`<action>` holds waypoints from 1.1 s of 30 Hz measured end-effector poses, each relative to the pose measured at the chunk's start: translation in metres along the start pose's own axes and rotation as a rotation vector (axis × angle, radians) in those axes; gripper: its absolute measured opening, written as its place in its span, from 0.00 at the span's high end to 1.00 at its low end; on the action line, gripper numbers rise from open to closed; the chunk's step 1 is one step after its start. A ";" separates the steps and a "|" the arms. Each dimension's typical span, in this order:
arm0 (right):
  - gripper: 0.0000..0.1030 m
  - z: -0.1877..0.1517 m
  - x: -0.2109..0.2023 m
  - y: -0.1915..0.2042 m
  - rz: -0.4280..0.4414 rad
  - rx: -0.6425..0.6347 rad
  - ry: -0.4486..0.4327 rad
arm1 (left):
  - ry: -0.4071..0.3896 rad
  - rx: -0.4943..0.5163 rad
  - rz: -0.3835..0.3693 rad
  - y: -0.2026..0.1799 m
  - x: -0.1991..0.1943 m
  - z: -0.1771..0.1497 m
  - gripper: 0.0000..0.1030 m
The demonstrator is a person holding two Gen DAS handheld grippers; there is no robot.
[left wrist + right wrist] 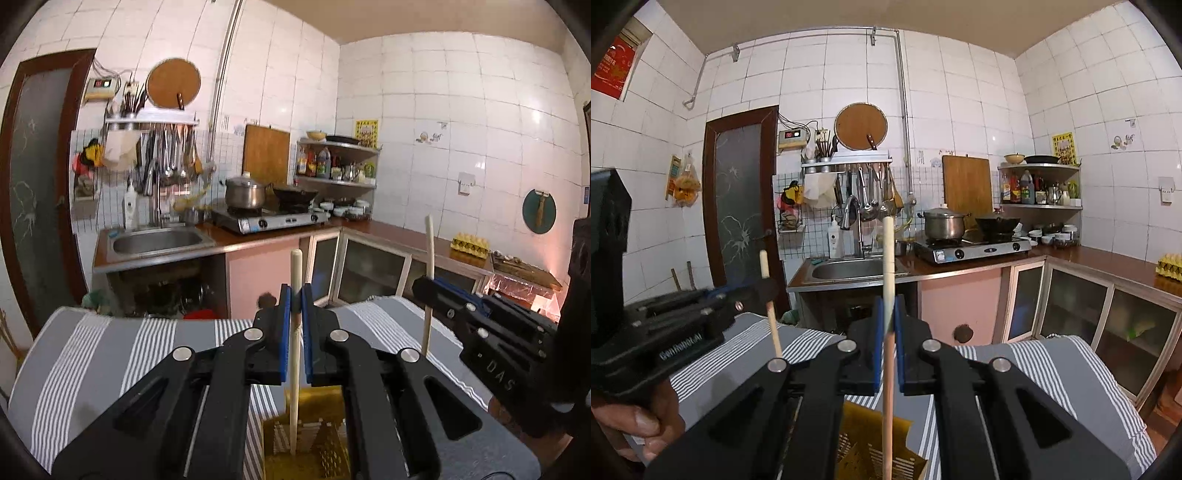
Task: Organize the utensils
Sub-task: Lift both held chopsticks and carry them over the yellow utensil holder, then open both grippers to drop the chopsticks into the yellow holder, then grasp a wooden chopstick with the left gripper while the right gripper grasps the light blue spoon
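Wooden chopstick (295,354) stands upright, clamped in the left tool (295,306) above a yellow slotted basket (314,443). The right tool (889,317) is clamped on a second chopstick (888,332) over the striped desk cloth (110,354).

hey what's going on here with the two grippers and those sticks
A person is sorting utensils with two handheld grippers. The left gripper is shut on one pale wooden chopstick, held upright with its lower end inside the yellow perforated plastic basket. The right gripper clamps a second pale wooden chopstick upright over the same basket, which sits on a grey striped tablecloth.
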State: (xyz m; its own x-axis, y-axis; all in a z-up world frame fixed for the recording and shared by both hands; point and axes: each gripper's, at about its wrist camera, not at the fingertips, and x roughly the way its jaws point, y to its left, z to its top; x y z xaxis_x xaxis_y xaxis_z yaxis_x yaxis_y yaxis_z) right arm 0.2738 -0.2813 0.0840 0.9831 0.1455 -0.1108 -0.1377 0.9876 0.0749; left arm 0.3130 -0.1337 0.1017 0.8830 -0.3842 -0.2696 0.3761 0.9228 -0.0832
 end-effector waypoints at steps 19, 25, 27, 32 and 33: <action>0.47 -0.041 -0.078 -0.057 -0.150 0.049 0.119 | 0.034 -0.034 0.141 0.038 -0.081 -0.039 0.47; 0.47 -0.098 -0.132 -0.066 -0.195 0.062 0.275 | 0.119 -0.032 0.224 0.052 -0.125 -0.096 0.47; 0.47 -0.117 -0.152 -0.066 -0.217 0.068 0.311 | 0.147 -0.038 0.226 0.050 -0.142 -0.120 0.46; 0.47 -0.165 -0.200 -0.065 -0.254 0.118 0.378 | 0.249 -0.093 0.196 0.041 -0.179 -0.179 0.44; 0.47 -0.175 -0.209 -0.064 -0.265 0.128 0.392 | 0.273 -0.106 0.191 0.038 -0.187 -0.191 0.44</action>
State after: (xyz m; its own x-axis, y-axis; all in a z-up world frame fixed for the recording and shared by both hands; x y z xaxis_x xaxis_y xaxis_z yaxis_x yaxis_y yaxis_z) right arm 0.0559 -0.3650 -0.0710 0.8597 -0.0747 -0.5054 0.1514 0.9821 0.1124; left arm 0.1080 -0.0214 -0.0346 0.8217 -0.1964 -0.5351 0.1676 0.9805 -0.1025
